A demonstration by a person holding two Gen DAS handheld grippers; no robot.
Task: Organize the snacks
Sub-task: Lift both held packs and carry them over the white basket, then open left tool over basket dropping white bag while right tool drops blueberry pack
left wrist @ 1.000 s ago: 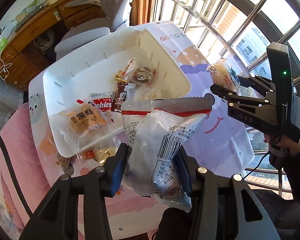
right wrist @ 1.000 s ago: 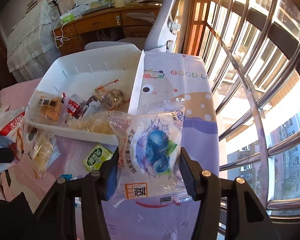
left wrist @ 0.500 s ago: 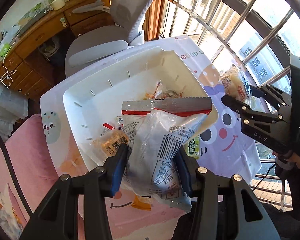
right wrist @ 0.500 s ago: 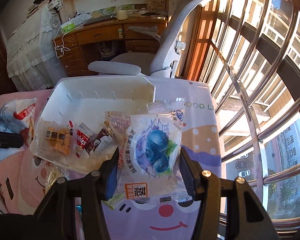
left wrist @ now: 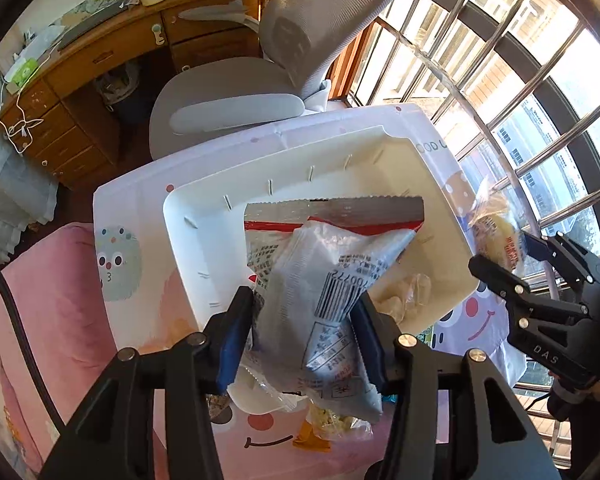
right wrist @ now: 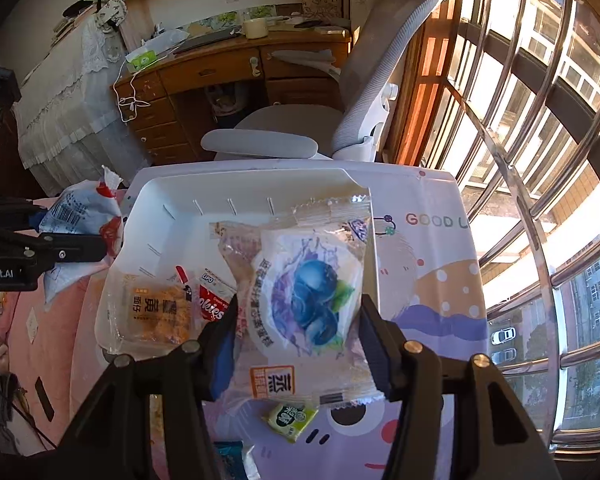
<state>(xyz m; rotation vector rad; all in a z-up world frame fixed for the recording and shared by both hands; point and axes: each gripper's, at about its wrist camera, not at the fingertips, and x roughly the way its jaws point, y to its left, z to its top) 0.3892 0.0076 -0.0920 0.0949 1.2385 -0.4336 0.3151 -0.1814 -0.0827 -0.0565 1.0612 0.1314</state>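
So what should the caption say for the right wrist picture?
Right gripper holds a blueberry snack packet above the white tray of snacks.

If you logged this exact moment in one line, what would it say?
left gripper: shut on white barcode snack bag | right gripper: shut on blueberry pastry packet | both above white tray

The white tray (right wrist: 172, 200) looks like smooth, faintly glossy moulded plastic. The blueberry snack pack (right wrist: 312, 300) is clear, shiny crinkled film; the white and red snack bag (left wrist: 320, 280) is glossy plastic with a silvery serrated seal. The table cover (right wrist: 432, 248) is smooth printed sheet with a slight sheen. The left gripper (left wrist: 300, 344) and right gripper (right wrist: 296, 344) are matt black plastic with blue pads and bright metal screws. Beyond the table's far edge stand a varnished wooden desk (right wrist: 220, 72) and polished metal window bars (right wrist: 540, 216)
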